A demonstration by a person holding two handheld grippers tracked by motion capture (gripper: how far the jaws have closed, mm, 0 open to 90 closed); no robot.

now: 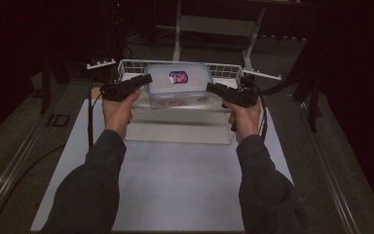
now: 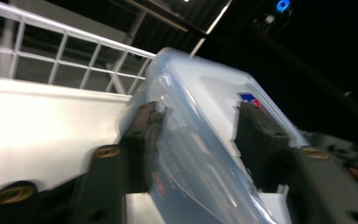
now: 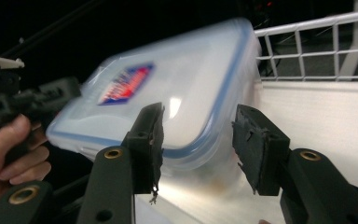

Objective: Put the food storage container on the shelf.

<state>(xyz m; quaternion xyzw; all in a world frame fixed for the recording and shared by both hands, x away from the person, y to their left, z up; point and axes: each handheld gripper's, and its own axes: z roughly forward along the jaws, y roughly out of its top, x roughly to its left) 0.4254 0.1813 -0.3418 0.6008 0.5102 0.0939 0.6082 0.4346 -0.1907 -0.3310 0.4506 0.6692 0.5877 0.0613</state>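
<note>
A clear plastic container (image 1: 177,85) with a blue-rimmed lid and a red-and-blue sticker sits between my two grippers, in front of a white wire basket (image 1: 126,66). My left gripper (image 1: 146,79) holds its left end. In the left gripper view, one jaw of the left gripper (image 2: 198,112) presses the container's (image 2: 200,154) wall and the other lies on its lid. My right gripper (image 1: 210,87) is at the right end. In the right gripper view, its jaws (image 3: 198,114) stand apart around the near edge of the container (image 3: 177,88), the right jaw clear of it. The left gripper (image 3: 42,100) shows beyond.
A white tray-like box (image 1: 175,129) lies under and in front of the container on a white table sheet (image 1: 175,185). The basket's wire wall (image 3: 307,51) rises close behind. Two white strips (image 1: 100,62) flank the basket. A metal frame (image 1: 177,29) stands farther back in the dark.
</note>
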